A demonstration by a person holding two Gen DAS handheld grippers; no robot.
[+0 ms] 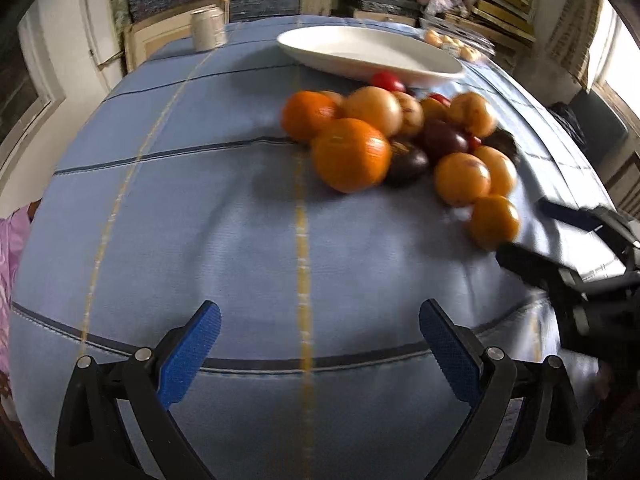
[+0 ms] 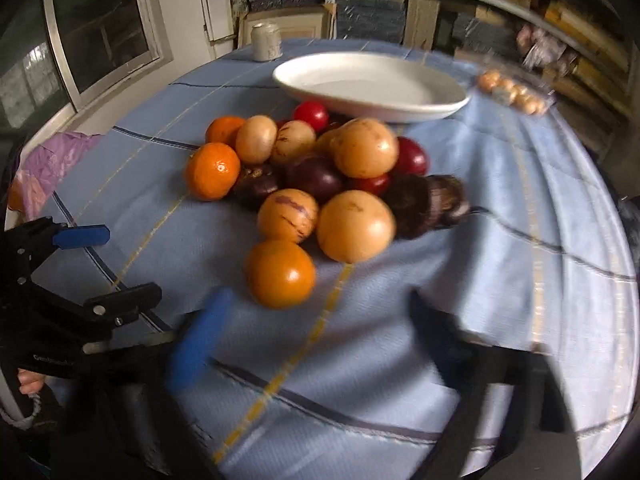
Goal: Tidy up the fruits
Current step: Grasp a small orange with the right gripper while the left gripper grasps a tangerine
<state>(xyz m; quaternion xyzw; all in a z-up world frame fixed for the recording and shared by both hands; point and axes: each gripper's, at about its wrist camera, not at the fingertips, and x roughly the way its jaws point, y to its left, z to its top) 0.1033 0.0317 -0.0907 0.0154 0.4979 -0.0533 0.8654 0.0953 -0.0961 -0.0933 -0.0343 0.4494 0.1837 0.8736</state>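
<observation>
Blue checked cloth covers the worktop, with a white plate at its far side and the heap of fruit just in front of that plate. Nearest me in the heap lies one orange. My right fingers stand apart on either side just short of that orange, gripping nothing. My left fingers are spread wide over bare cloth, well short of the heap, empty too.
</observation>
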